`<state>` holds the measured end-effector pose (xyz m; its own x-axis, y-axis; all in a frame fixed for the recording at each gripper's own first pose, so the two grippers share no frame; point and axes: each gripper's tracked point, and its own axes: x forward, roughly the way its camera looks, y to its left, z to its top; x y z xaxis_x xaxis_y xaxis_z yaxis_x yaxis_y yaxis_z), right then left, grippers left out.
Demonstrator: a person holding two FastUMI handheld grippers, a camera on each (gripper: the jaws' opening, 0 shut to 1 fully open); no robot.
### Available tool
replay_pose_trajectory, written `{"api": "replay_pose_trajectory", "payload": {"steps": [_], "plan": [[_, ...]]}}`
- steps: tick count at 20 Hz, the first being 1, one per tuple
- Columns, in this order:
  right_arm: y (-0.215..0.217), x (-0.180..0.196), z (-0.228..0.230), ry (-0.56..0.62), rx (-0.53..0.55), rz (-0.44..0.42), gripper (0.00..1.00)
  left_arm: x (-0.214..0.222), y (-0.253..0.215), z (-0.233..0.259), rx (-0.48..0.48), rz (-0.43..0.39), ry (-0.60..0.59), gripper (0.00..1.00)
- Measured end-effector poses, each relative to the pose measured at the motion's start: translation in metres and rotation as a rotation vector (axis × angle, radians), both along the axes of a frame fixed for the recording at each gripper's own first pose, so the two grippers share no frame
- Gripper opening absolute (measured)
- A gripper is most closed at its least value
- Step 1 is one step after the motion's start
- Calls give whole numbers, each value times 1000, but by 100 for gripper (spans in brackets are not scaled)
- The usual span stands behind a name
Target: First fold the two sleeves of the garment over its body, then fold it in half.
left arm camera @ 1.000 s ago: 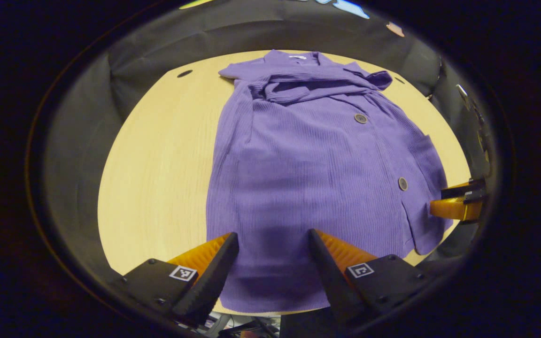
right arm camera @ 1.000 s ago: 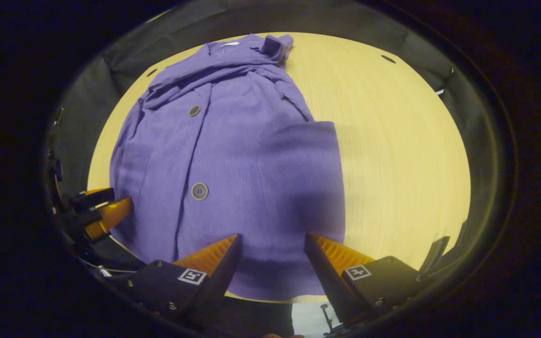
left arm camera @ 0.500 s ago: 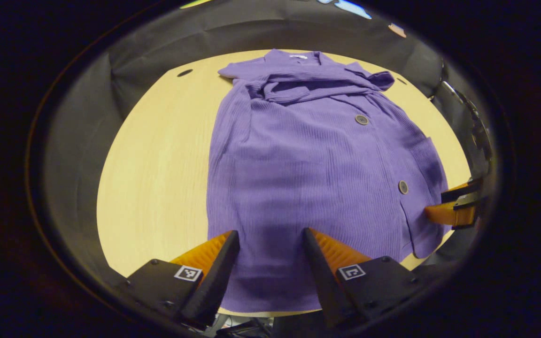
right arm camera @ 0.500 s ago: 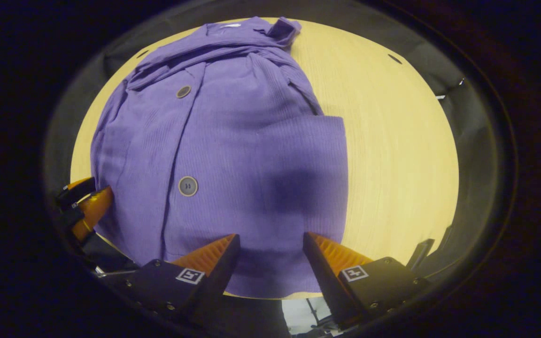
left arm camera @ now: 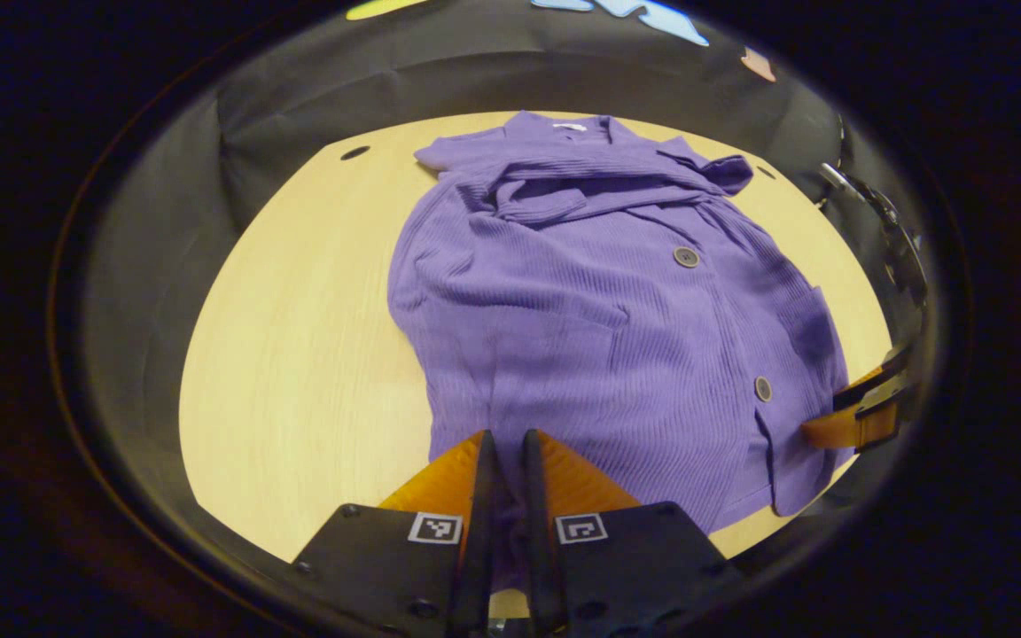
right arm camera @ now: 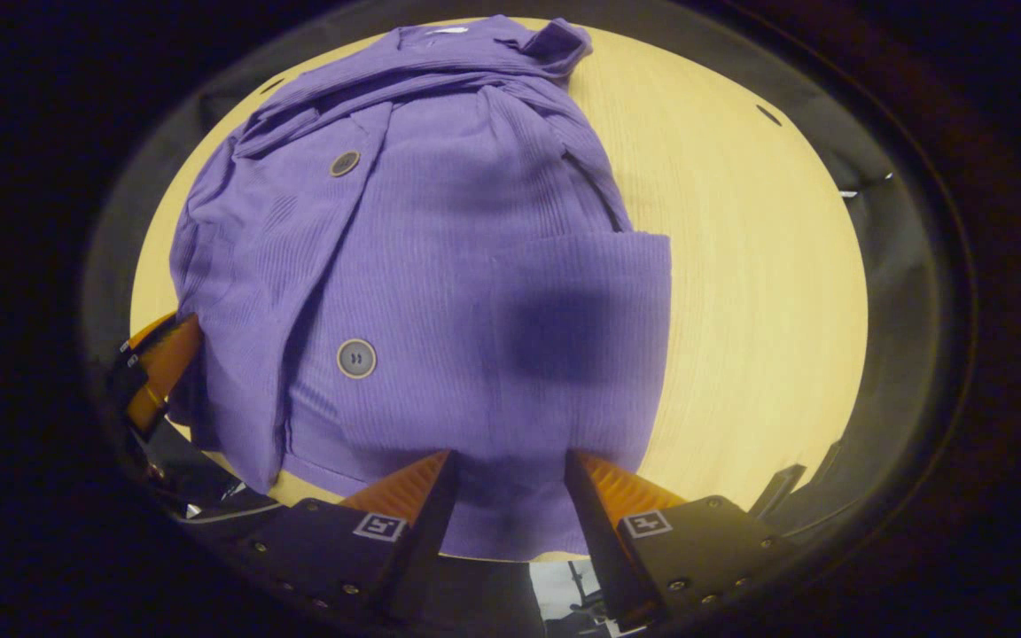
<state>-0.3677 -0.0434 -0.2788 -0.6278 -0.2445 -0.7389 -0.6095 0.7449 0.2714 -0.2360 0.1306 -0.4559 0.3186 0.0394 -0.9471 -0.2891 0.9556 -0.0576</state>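
A purple ribbed cardigan (left arm camera: 599, 319) lies spread on a pale wooden table (left arm camera: 298, 354) inside the booth, its collar at the far side, its hem at the near edge and both sleeves folded across the chest just below the collar. In the left gripper view, the left gripper (left arm camera: 506, 461) has its orange fingers pinched narrowly together on the near hem, a strip of purple fabric caught between them, and the cloth bunches in ridges on that side. The right gripper (right arm camera: 506, 470) shows in the right gripper view with its fingers set wide over the hem near the patch pocket (right arm camera: 577, 328), the fabric lying between them but not pressed. Two dark buttons (right arm camera: 356, 358) run down the front placket.
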Motion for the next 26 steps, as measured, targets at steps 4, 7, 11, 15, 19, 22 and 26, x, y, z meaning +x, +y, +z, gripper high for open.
{"api": "replay_pose_trajectory", "payload": {"steps": [4, 7, 11, 15, 19, 22, 26], "plan": [[5, 5, -5, -63, 3, -60, 52, 7, -4, 0, 35, -29, 6, 7], [2, 4, 0, -109, 8, -128, 9, 8, -1, 3, 26, -1, -16, 8], [7, 6, 5, -125, 43, -293, 1, 17, 3, 13, 23, 27, -75, 8], [26, 28, 9, -166, 76, -417, 1, 45, 7, 39, 21, 36, -162, 7], [64, 70, 19, -239, 185, -504, 1, 81, 19, 67, 19, 61, -237, 7], [93, 101, 10, -285, 235, -542, 1, 110, 32, 84, 27, 76, -290, 7], [122, 143, -12, -346, 278, -573, 1, 156, 54, 100, 35, 90, -357, 7]]}}
